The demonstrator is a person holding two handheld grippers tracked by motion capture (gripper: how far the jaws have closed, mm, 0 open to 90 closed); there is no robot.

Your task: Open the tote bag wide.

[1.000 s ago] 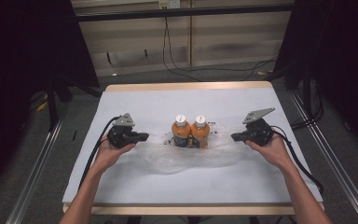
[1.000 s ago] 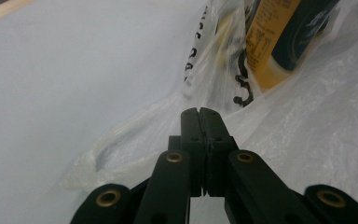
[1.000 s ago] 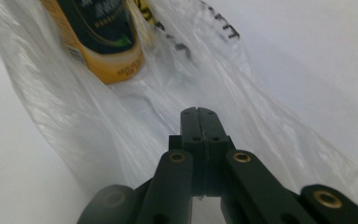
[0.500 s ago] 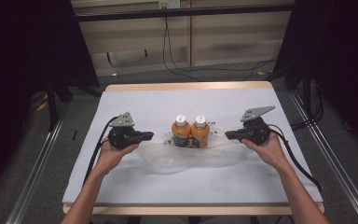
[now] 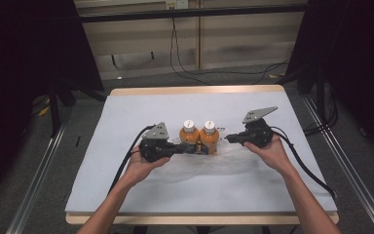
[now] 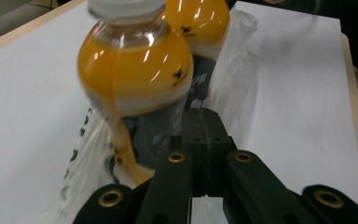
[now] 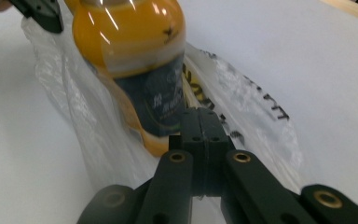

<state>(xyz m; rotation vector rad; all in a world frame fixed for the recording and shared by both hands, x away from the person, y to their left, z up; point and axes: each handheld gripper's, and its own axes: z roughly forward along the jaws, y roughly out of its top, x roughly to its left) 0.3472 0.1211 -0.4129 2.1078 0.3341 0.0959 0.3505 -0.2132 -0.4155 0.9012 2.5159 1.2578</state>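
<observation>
Two bottles (image 5: 198, 136) and crumpled bag (image 5: 209, 163) block the table's (image 5: 126, 117) middle.

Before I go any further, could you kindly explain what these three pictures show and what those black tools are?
No robot here: a person at a table holds a hand-held two-jaw tool in each hand, the left gripper and the right gripper. One picture comes from a camera above the table. The other two come from small cameras riding on each gripper, looking along its black jaws. On the white cover stand two orange bottles with white caps, side by side inside a thin clear plastic bag. Both grippers have their jaws shut, one at each side of the bottles, right at the bag; each seems to pinch the plastic, though that is hard to confirm.
</observation>
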